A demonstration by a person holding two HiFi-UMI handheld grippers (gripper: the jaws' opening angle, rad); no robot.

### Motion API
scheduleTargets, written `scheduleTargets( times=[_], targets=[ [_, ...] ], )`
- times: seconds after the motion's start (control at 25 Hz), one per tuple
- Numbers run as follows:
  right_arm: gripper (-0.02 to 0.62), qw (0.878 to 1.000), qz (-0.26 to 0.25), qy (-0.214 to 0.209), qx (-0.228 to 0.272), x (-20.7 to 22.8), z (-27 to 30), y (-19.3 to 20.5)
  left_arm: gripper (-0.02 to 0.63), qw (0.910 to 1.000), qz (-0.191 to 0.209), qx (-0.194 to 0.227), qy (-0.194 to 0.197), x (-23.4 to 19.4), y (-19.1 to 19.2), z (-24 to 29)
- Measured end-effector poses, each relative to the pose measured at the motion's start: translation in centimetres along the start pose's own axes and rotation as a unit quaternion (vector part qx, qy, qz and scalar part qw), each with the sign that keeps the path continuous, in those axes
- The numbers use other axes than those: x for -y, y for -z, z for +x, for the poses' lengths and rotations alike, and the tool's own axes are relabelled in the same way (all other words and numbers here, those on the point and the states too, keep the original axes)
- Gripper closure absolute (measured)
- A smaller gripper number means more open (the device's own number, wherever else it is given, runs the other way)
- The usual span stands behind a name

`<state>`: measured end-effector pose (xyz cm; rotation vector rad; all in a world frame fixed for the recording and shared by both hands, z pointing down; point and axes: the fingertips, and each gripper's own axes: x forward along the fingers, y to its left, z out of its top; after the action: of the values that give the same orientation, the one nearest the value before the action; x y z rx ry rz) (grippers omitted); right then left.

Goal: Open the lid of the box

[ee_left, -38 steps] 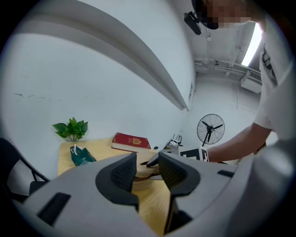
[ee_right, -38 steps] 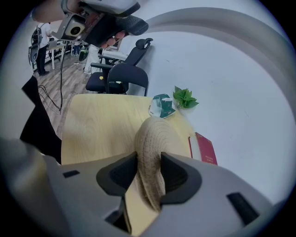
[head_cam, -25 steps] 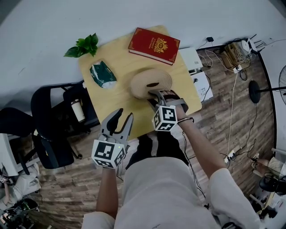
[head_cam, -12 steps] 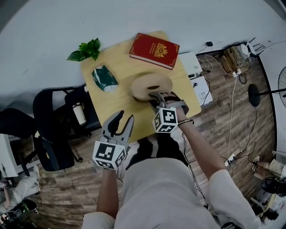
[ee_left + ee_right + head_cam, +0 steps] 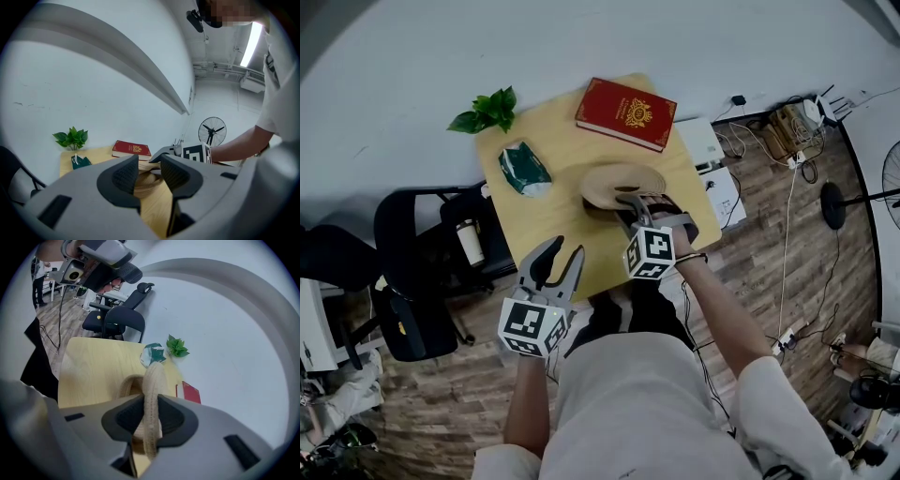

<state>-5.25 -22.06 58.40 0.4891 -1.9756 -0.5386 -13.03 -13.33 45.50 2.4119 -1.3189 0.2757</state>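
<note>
While the left gripper hangs by the table's near edge, jaws wide apart and empty, the woven lid sits mid-table, tilted up off the box. Looks light, stiffish and rough, so it should grip well at the rim. Right gripper has just been closing, its pads pinching the near rim.

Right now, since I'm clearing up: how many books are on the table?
1. The red book lies at the table's far edge, beyond the lid. None seems hidden.
</note>
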Motion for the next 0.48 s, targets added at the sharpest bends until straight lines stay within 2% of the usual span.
scheduleTargets(
  times=[0.48],
  targets=[
    [0.522, 1.0, -0.011, 0.025, -0.006, 1.2, -0.9, -0.4, 0.462, 0.9999, 0.007, 0.006, 0.004, 0.6, 0.0, -1.4]
  ],
)
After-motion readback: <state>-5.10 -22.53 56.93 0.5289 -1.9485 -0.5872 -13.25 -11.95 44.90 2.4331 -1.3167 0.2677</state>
